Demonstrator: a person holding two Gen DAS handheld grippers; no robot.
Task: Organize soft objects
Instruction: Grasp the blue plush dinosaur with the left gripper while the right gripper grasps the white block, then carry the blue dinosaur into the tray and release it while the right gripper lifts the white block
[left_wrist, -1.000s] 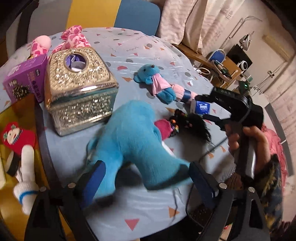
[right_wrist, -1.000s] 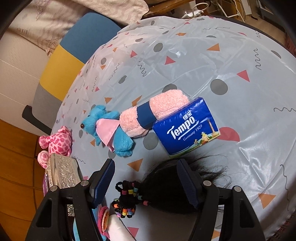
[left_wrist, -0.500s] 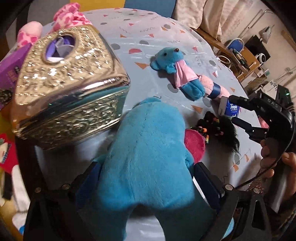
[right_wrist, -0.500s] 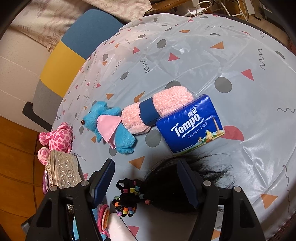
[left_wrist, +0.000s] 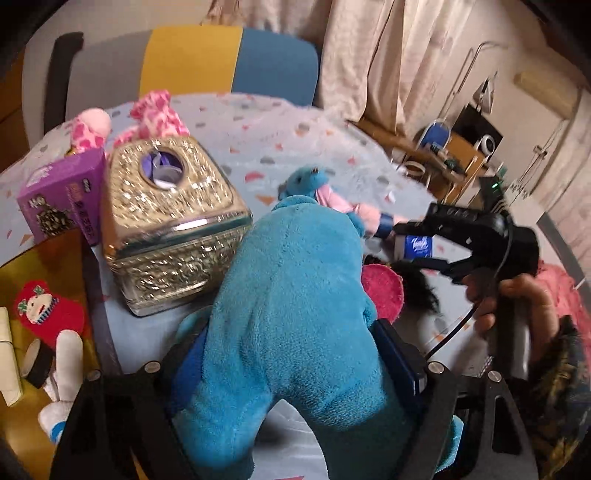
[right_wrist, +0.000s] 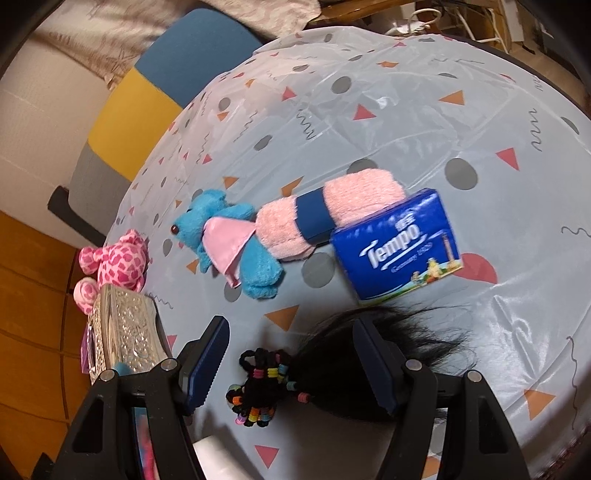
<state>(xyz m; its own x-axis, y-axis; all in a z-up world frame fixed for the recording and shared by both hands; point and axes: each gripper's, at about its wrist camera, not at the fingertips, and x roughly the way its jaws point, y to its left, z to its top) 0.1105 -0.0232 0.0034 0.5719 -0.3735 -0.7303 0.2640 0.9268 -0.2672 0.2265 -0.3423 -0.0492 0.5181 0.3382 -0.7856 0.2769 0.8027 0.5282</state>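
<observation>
A big blue plush toy (left_wrist: 295, 295) fills the space between the pads of my left gripper (left_wrist: 293, 358). The jaws are closing and both pads press into its body. A pink patch (left_wrist: 382, 288) of the toy shows at its right side. My right gripper (right_wrist: 291, 362) hangs open just above a black hair bundle with coloured beads (right_wrist: 332, 369), which lies between its fingers untouched. In the left wrist view the right gripper (left_wrist: 402, 245) is held by a hand (left_wrist: 517, 295). Beyond lie a small blue bear (right_wrist: 225, 240), a pink towel roll (right_wrist: 332, 218) and a blue tissue pack (right_wrist: 399, 247).
A gold tissue box (left_wrist: 166, 221) stands left of the big plush, with a purple carton (left_wrist: 62, 195) and a pink spotted plush (left_wrist: 155, 114) behind it. The round table (right_wrist: 406, 92) has a patterned cover. A chair (left_wrist: 192, 59) stands at the far edge. A red doll (left_wrist: 40, 306) lies lower left.
My left gripper pushed in around the blue plush, its jaws narrowed onto the body, and it then drew back with the toy between them. The right gripper has stayed over the hair bundle.
</observation>
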